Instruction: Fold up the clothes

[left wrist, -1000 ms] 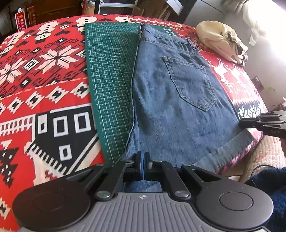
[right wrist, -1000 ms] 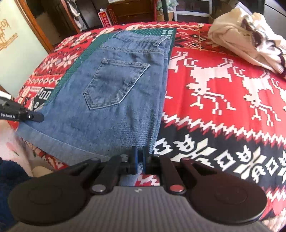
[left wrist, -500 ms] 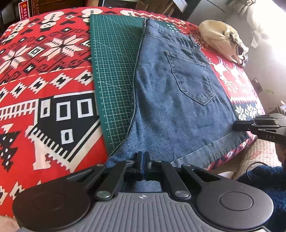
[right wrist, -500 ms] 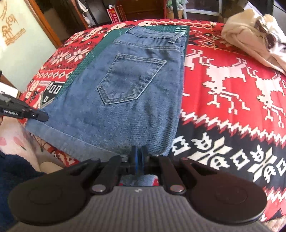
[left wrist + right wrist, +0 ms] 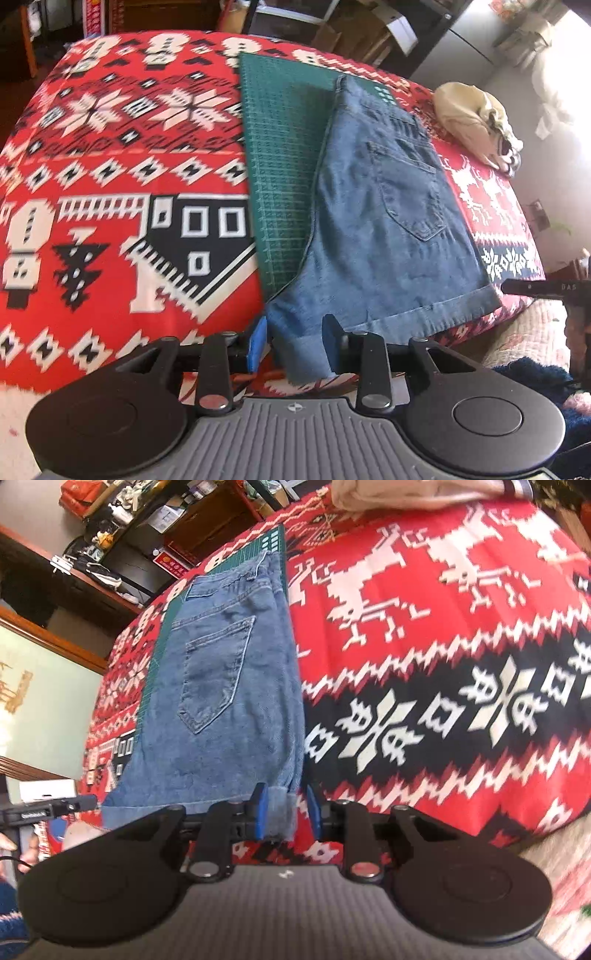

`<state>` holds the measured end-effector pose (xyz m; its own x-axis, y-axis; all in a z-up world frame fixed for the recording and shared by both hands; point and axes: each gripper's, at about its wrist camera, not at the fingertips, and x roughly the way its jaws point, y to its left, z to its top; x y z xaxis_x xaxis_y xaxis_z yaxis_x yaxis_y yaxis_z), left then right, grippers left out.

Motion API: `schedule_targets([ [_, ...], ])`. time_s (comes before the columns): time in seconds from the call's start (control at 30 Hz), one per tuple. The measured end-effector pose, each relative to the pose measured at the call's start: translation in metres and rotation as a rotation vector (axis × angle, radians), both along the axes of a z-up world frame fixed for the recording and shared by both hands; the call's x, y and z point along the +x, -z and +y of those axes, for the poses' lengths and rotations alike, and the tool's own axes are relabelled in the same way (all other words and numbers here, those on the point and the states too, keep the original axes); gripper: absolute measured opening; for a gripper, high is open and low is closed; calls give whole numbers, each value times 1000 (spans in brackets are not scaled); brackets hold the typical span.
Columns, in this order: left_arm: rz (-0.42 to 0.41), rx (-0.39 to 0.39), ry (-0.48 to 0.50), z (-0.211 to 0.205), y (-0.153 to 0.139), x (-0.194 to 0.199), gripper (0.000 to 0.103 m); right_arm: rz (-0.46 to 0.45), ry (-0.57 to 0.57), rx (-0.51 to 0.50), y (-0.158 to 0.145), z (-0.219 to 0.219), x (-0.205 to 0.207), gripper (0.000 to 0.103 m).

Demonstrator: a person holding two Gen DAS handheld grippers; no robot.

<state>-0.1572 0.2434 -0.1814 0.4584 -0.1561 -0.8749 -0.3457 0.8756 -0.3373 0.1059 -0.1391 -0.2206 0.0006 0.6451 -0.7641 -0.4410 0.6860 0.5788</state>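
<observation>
Folded denim shorts lying flat, back pocket up, partly on the green cutting mat and partly on the red patterned blanket over the table, waistband at the far end and cuffed hem at the near edge. Left gripper spread wide at the near left corner of the hem, blue-padded fingers on either side of a bit of cloth that droops over the table edge, not pinching it as far as can be told. Right gripper also spread (a bit narrower) at the near right corner of the hem, rolled cuff sitting between the blue pads and closer to the left one, contact hard to judge. Each gripper poking into the other's view from the side, just beside the hem's opposite corner. Cream-coloured garment bunched up on the far right of the blanket, well apart from the shorts. Both views somewhat motion-blurred, right wrist view tilted. Dark shelves and clutter beyond the far edge, too fuzzy to make out.
</observation>
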Motion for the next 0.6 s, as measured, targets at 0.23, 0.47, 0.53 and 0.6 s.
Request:
schedule_targets([
  [0.23,42,-56,9,-4,21,5,31,-10,-44,-22,3,13,-9,22],
  [0.47,-38,-42,51,-7,-6,5,6,-29,-43,9,-12,14,-12,11],
  [0.53,-46,-46,40,-3,-8,3,6,-22,-37,26,-16,13,-12,9],
  [0.6,-32,-43,34,-2,-4,3,6,-29,-48,7,-13,13,-14,9],
])
